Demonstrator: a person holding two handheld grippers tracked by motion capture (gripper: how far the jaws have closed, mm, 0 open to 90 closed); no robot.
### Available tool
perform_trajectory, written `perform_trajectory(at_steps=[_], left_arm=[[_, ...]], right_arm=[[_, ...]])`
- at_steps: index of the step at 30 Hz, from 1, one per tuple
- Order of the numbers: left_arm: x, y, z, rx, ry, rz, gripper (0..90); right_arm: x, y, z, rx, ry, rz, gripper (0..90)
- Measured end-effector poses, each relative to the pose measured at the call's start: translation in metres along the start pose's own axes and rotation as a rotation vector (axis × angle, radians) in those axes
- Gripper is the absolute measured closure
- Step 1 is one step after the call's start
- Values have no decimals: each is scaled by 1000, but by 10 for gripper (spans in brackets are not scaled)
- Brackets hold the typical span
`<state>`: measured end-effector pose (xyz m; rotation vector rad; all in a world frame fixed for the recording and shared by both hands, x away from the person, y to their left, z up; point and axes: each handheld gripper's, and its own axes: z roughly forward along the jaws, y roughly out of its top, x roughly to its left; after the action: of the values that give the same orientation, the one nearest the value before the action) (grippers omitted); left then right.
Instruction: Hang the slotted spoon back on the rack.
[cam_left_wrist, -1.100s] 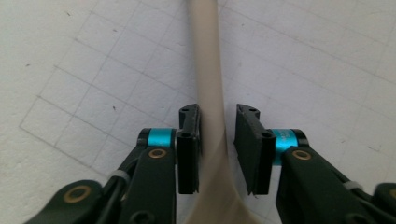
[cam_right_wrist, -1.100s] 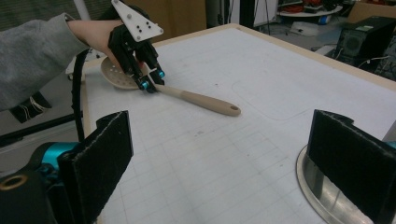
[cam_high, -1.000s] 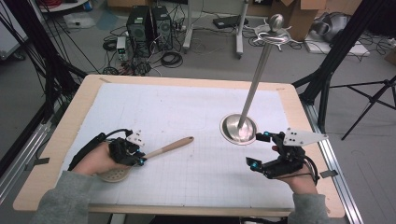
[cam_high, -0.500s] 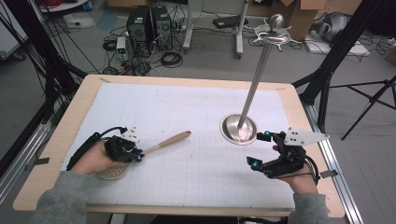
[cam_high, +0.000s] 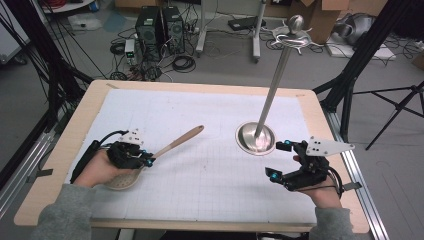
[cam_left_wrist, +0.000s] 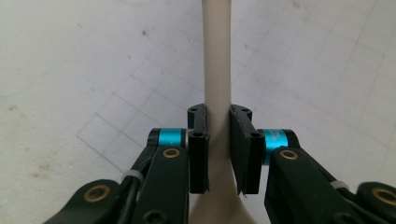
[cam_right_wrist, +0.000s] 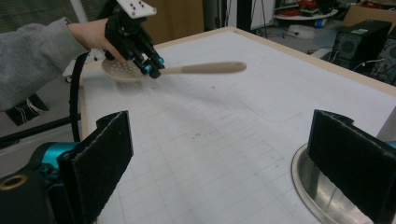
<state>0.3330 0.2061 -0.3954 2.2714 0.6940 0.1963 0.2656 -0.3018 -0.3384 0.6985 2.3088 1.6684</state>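
At table's left, left gripper (cam_high: 147, 160) lifts wooden spoon (cam_high: 172, 146) higher, handle raised

From where I stand, nothing can be read: no words, labels, brands or numbers on the worktop (cam_high: 60, 165), only a plain printed grid.

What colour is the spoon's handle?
Pale beige wood handle, best in the left gripper view.

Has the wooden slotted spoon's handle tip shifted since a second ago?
Yes, slightly. Held in the left gripper, the spoon now points its handle tip a little higher in the high view, closer to the metal stand's base.
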Motion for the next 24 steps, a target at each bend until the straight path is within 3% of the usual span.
perform_trajectory(at_steps=[4, 9, 12, 16, 24], left_arm=[[-3, 3, -5, -20, 5, -22, 778], [-10, 8, -10, -40, 20, -5, 778], [-12, 11, -13, -44, -2, -23, 778], [-17, 13, -17, -68, -1, -24, 778], [-16, 13, -25, -111, 15, -41, 778]], right_arm=[[-1, -1, 1, 4, 0, 1, 61], [-1, 0, -1, -4, -4, 3, 60], [-1, 1, -1, -8, -5, 0, 61], [-3, 0, 3, 3, 2, -3, 61], [-4, 0, 1, -12, 1, 5, 60]])
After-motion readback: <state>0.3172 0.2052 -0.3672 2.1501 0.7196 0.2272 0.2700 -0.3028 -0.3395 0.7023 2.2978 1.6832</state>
